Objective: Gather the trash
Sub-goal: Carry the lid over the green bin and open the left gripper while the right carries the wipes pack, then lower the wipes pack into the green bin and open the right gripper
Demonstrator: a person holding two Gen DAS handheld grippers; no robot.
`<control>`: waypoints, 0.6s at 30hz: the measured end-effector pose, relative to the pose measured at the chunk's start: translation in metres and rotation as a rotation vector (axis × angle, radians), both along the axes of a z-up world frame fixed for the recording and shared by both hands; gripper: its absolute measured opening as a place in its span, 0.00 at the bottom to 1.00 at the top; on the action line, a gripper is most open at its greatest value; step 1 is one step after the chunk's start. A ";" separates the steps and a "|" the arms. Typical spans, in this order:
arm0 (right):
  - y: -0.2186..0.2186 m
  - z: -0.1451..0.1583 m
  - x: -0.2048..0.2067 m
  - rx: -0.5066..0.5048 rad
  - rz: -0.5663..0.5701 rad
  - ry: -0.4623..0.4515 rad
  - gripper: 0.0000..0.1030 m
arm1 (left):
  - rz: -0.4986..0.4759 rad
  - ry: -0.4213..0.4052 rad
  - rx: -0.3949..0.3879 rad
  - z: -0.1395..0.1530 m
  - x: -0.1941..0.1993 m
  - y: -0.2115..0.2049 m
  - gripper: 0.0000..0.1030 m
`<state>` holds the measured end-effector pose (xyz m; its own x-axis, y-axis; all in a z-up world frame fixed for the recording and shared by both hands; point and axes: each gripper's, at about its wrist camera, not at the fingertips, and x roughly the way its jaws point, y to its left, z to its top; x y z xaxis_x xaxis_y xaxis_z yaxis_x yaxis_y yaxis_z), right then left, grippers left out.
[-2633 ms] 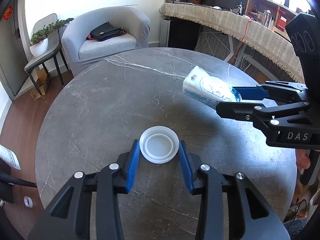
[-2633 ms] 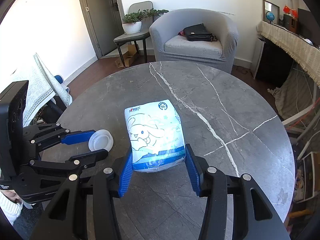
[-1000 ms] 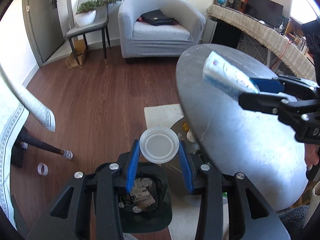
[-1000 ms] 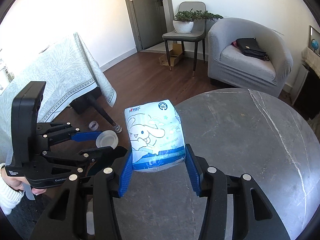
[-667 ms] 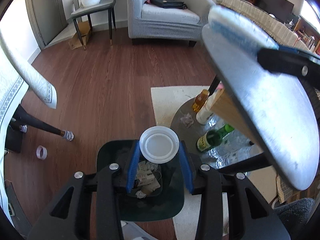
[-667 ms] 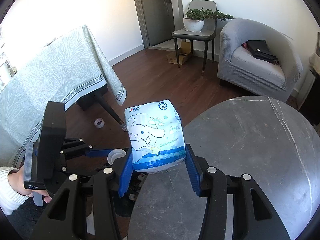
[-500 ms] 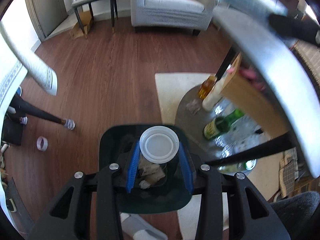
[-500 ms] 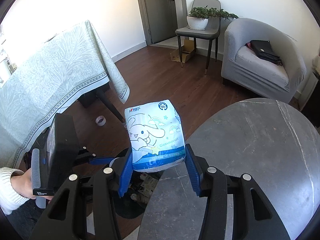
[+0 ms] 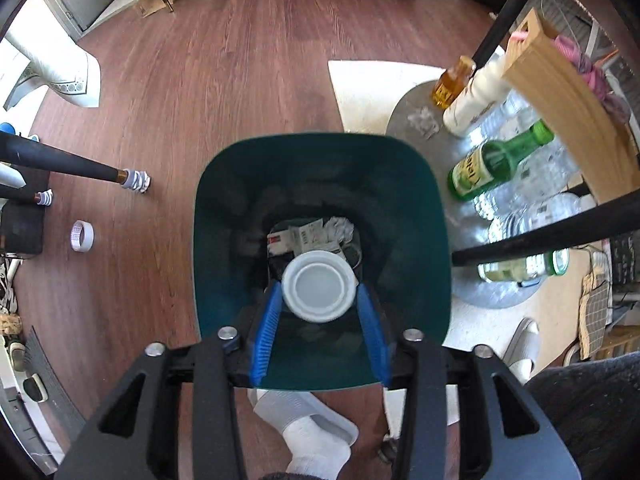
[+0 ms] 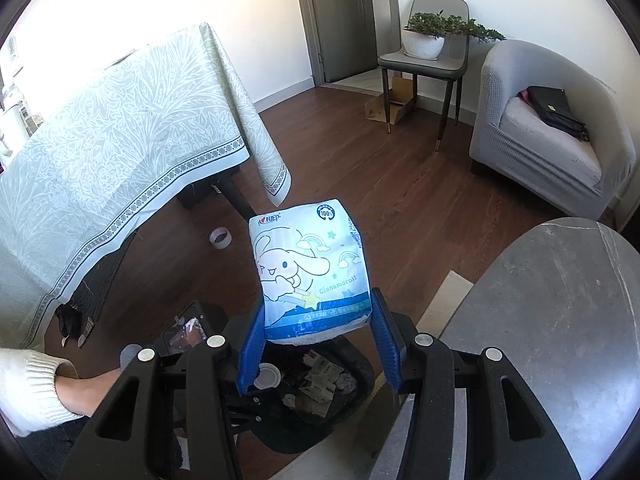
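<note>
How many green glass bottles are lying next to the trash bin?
2. One green bottle lies right of the trash bin, by the wooden board. A second lies nearer, partly behind a black table leg. Others may be hidden.

Bright daylight fills both views. Sun glares on the bottles (image 9: 492, 168) and rug (image 9: 368, 84); the wall (image 10: 120, 8) is blown out white. The bin (image 9: 320, 200) interior is dark. Fisheye bends edges, corners vignette black; focus mostly sharp.

1. White round lid (image 9: 319, 286) over dark green bin (image 9: 420, 200).
2. Pale blue tissue pack (image 10: 310, 276), white cartoon dog, rainbows.
3. Blue fingers (image 10: 251, 356).
4. Grey marbled bench (image 10: 560, 340).
</note>
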<state>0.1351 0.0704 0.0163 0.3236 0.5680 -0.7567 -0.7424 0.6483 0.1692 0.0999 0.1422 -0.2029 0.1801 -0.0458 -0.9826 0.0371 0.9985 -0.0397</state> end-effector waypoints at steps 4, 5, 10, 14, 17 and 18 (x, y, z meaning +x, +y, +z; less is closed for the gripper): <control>0.009 -0.008 0.001 -0.023 -0.008 0.009 0.48 | 0.030 -0.009 -0.014 0.006 0.000 0.013 0.50; 0.012 -0.010 -0.002 -0.029 -0.005 0.012 0.48 | 0.041 -0.018 -0.018 0.008 0.000 0.017 0.50; 0.033 -0.026 -0.007 -0.092 0.013 0.010 0.48 | 0.140 -0.121 -0.064 0.042 0.003 0.049 0.38; 0.051 -0.044 -0.013 -0.159 0.033 0.012 0.48 | 0.209 -0.232 -0.084 0.078 0.002 0.069 0.34; 0.066 -0.066 -0.018 -0.229 0.047 0.005 0.48 | 0.240 -0.293 -0.086 0.099 0.001 0.079 0.29; 0.070 -0.076 -0.019 -0.246 0.054 0.020 0.48 | 0.253 -0.314 -0.080 0.106 0.002 0.082 0.28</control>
